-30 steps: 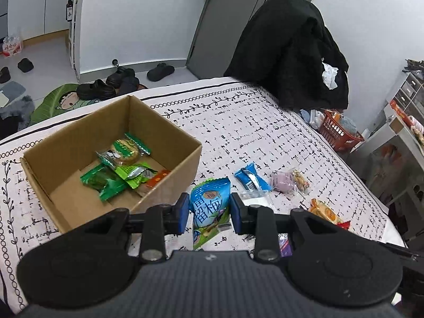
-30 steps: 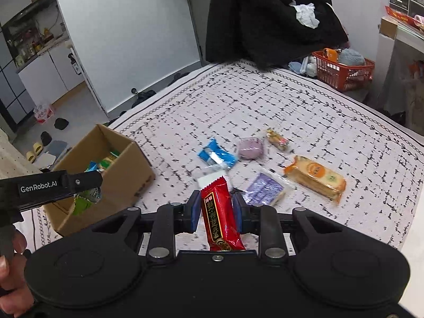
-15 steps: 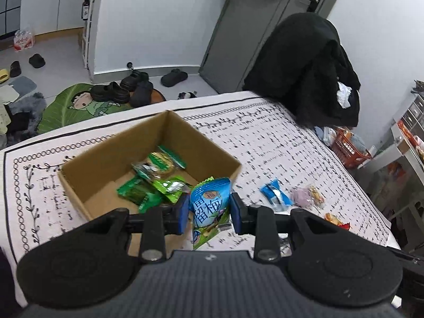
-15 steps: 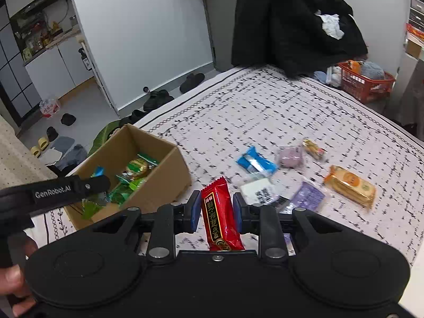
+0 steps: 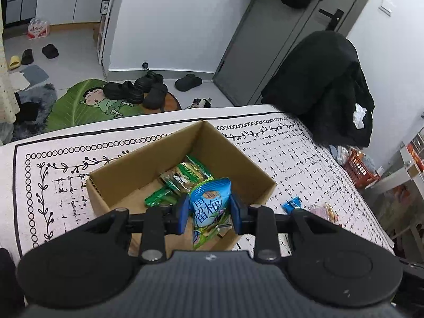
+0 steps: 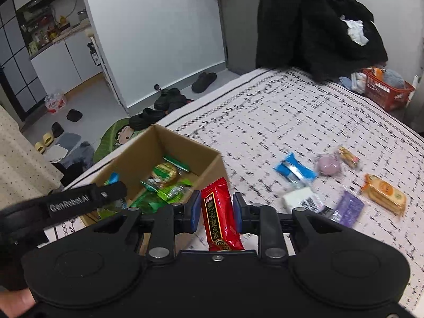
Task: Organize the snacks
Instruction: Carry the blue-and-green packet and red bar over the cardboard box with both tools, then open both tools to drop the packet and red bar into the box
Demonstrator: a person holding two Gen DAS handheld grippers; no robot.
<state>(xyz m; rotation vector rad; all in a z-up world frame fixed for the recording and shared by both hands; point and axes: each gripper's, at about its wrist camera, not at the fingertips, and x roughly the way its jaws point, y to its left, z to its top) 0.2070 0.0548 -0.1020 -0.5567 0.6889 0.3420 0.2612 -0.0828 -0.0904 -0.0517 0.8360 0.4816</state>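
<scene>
My left gripper fingers clamp a blue snack bag above the cardboard box. My right gripper fingers clamp a red snack bar, box ahead-left of them.

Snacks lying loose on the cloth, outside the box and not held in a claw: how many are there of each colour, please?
Blue packet: 1
Mauve round snack: 1
Small mixed-colour packet: 1
Orange packet: 1
Purple packet: 1
White packet: 1
Total: 6
</scene>
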